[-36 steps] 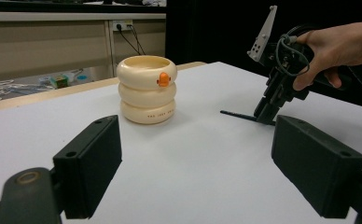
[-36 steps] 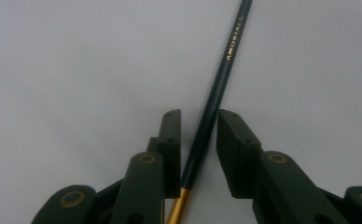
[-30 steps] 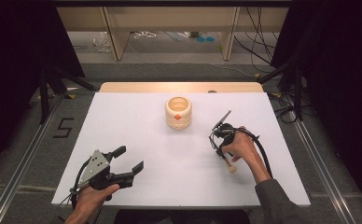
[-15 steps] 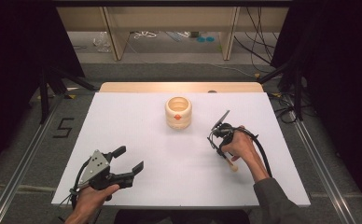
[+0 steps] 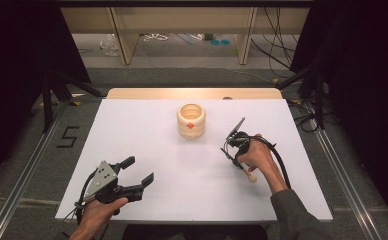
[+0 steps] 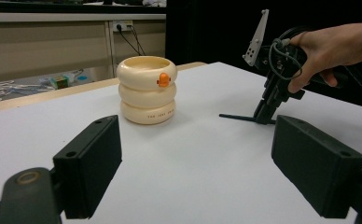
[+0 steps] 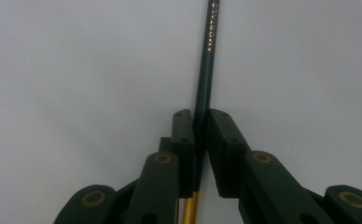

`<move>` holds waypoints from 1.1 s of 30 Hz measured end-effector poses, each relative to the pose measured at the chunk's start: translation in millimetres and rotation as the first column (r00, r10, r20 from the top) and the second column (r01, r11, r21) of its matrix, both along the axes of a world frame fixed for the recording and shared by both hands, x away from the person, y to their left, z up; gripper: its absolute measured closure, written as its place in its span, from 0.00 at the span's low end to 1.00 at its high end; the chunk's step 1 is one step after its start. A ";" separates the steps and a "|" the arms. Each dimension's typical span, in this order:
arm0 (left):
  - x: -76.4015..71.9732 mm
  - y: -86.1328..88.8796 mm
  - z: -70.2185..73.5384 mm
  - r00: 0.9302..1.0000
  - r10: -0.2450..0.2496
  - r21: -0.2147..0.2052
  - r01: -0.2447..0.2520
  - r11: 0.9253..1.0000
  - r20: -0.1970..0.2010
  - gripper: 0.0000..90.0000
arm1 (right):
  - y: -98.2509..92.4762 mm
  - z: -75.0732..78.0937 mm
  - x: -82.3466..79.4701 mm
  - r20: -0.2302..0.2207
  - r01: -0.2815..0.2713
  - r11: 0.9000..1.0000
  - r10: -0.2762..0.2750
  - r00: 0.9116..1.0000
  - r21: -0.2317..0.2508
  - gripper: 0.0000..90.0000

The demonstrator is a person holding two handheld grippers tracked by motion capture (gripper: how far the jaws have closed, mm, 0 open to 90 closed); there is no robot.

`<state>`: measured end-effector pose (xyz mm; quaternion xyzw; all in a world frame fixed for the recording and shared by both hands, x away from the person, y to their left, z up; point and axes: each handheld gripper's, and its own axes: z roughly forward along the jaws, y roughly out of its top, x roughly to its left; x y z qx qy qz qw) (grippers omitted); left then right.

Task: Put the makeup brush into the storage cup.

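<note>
A thin dark stick [image 7: 206, 70] with pale lettering and a gold section lies flat on the white table [image 5: 147, 125]. Its pale knobbed end [image 5: 252, 177] pokes out below the person's right hand. My right gripper [image 5: 230, 155] points down at the table, shut on the stick's shaft [image 6: 237, 117]. Its jaws have just been closing with the stick between them, and the pads [image 7: 220, 126] now press on both sides of it. My left gripper [image 5: 140, 170] is held open near the table's front left, with nothing between its fingers [image 6: 93, 163]. A cream ringed cup [image 5: 191, 120] with an orange mark stands upright mid-table.
The cup [image 6: 146, 88] stands to the upper left of my right gripper [image 6: 264, 119], apart from it. A wooden strip [image 5: 192, 93] runs along the table's far edge. Wooden shelving legs [image 5: 124, 35] and cables [image 5: 277, 45] are on the floor beyond.
</note>
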<state>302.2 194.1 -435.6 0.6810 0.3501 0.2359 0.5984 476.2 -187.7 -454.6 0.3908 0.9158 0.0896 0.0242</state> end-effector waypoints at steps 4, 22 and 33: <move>-0.3 0.3 0.2 1.000 0.001 0.004 -0.001 1.000 -0.002 0.18 | 1.7 0.1 0.2 -0.006 0.003 1.000 -0.003 1.000 -0.008 0.91; 1.1 1.7 -0.1 1.000 -0.004 0.020 0.004 1.000 0.006 0.18 | 5.8 1.4 0.3 -0.010 -0.014 0.999 0.013 1.000 -0.039 0.93; 1.0 1.5 0.2 1.000 -0.004 0.017 0.004 1.000 0.007 0.18 | -7.2 34.1 -7.8 0.064 -0.063 0.995 0.059 0.996 0.072 0.93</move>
